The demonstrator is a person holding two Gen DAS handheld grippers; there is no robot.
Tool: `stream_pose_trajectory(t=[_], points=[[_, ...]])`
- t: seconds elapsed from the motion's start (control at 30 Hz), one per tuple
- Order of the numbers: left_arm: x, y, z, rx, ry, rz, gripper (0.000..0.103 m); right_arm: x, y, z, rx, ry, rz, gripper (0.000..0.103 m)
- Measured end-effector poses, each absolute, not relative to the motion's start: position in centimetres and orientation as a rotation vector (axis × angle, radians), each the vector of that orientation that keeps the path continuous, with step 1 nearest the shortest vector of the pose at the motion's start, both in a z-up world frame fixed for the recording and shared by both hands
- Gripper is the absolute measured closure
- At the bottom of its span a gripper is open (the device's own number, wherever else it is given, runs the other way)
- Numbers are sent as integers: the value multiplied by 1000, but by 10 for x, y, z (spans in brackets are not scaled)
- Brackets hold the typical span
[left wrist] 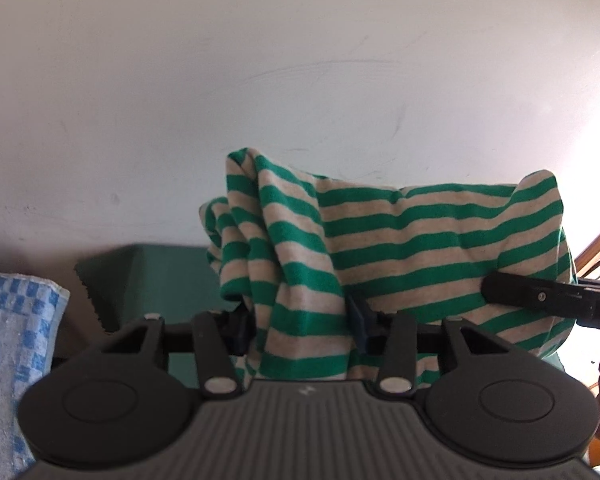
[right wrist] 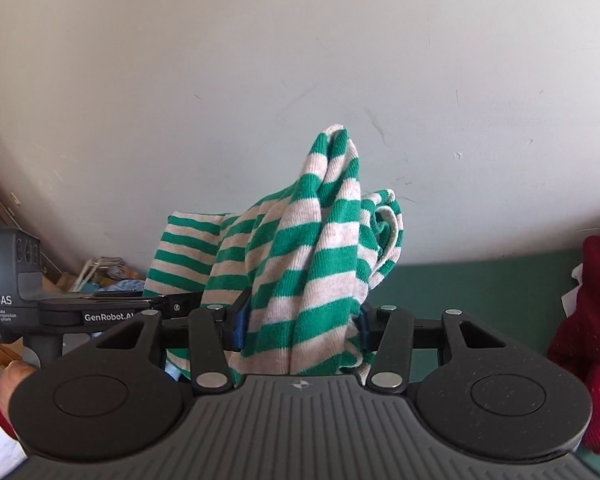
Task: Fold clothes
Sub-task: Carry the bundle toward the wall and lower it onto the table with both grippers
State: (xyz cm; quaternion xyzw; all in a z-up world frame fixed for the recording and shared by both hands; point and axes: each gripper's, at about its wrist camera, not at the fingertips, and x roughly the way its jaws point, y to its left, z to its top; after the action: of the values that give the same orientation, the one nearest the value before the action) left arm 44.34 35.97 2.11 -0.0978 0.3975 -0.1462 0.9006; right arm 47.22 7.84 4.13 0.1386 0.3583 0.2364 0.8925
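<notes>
Both jaws clamp striped garment (left wrist: 400,240) (bunched, lifted)

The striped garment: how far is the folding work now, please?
Done: I see no finished fold; the green-and-beige striped garment hangs bunched and off the green surface. In hand: the left gripper and the right gripper each pinch a bunch of its cloth. Left: spreading it flat and making every fold. A dark red garment and a blue checked towel lie at the sides, apparently waiting.
</notes>
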Motion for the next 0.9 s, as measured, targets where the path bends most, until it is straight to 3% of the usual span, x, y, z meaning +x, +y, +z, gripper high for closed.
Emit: stream_pose_trajectory(t=[0.27,0.4,0.6,0.73,0.8,0.9], points=[[471,371,-16,-187,812,-262,60,503,98,-1,289,764,497,54],[482,369,-37,-183,838,-261,71,523,116,-16,302,786,479,55],[488,367,-67,-177,850,-247,75,526,132,-65,268,840,403,57],[475,372,-82,-72,864,-235,64,523,121,-85,340,822,372,55],[470,383,-91,-116,887,-250,61,520,123,-91,297,835,364,47],[461,392,-107,-195,911,-286,41,515,123,-99,290,856,364,43]])
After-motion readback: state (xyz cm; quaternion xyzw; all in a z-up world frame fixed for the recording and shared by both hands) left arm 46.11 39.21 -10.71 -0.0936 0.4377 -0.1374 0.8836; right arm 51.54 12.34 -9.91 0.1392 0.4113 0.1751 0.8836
